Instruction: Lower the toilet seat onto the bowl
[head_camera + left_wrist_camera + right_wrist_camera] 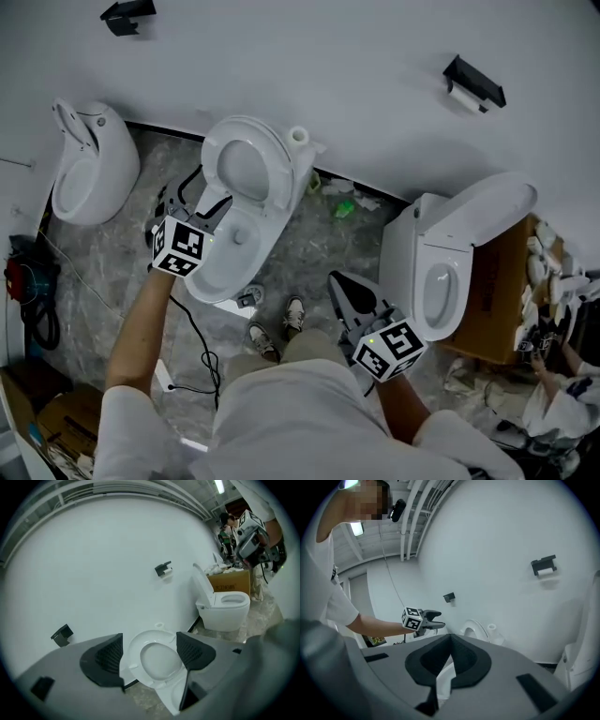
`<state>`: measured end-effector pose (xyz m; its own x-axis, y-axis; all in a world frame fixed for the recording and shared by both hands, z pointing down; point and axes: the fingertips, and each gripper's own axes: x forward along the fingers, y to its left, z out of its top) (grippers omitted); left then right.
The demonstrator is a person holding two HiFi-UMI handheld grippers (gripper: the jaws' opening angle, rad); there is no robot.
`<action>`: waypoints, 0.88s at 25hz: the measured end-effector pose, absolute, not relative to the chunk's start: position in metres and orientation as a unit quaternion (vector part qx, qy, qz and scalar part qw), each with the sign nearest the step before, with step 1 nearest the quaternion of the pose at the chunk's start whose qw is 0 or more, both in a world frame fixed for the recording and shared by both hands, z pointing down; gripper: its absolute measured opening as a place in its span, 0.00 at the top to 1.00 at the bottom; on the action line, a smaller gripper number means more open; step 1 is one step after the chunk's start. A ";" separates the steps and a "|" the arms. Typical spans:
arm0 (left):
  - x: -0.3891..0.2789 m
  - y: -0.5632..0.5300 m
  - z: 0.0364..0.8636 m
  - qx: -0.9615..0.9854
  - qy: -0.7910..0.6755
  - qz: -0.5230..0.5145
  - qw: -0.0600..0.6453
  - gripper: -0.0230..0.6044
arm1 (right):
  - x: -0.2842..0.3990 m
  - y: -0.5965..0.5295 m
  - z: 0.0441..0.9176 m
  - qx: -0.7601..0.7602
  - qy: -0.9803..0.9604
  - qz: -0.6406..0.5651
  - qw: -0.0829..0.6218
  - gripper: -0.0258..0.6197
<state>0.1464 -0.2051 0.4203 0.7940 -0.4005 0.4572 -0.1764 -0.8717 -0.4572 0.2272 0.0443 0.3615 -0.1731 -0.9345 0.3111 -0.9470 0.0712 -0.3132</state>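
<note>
Toilet seat: we see the toilet seat [278, 174] raised, tilted back toward the white wall [356, 66] above the bowl [230, 255] of the middle toilet, not down on the rim.
Left gripper: our left gripper [208, 195] is at the left side of that bowl, close to the seat's lower edge, its jaws wide apart and gripping nothing.
Left gripper view: the seat ring [134, 656] shows in the gap between the two dark pads [108, 657]; we cannot tell whether a tip touches it.
Right gripper: our right gripper [342, 286] is low, near our body and well apart from the middle toilet, its jaws together with nothing between them.
Right gripper view: the closed jaws point toward the wall, and the left gripper [436, 619] shows beyond them beside the raised seat [474, 629].
Other toilets: one toilet [450, 272] stands to the right with its lid up, another [89, 173] to the left.
Wall fittings: a black paper holder [473, 82] sits above the right toilet.
Floor: grey marbled floor [309, 253], our shoes [262, 339] near the bowl, a cardboard box [497, 281] behind the right toilet.
</note>
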 end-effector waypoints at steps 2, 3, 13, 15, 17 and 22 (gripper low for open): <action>0.162 -0.224 0.439 -0.915 0.144 -0.308 0.218 0.42 | 0.232 0.039 0.371 0.636 -0.734 0.236 0.016 0.96; 0.170 -0.232 0.448 -0.909 0.138 -0.321 0.227 0.42 | 0.236 0.037 0.377 0.634 -0.734 0.242 0.016 0.96; 0.242 -0.302 0.528 -0.835 0.058 -0.449 0.313 0.42 | 0.269 0.032 0.429 0.621 -0.727 0.292 0.030 0.96; 0.253 -0.313 0.535 -0.814 0.045 -0.468 0.341 0.42 | 0.277 0.029 0.436 0.619 -0.726 0.297 0.029 0.96; 0.265 -0.321 0.540 -0.798 0.032 -0.480 0.363 0.42 | 0.284 0.026 0.443 0.616 -0.727 0.303 0.029 0.96; 0.284 -0.340 0.554 -0.771 0.015 -0.503 0.390 0.42 | 0.292 0.016 0.457 0.605 -0.731 0.315 0.026 0.96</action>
<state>0.2835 -0.3400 0.5535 0.4927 -0.4157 0.7645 0.3696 -0.6954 -0.6163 0.2917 0.0165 0.4574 -0.2677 -0.8680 0.4184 -0.9002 0.0704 -0.4298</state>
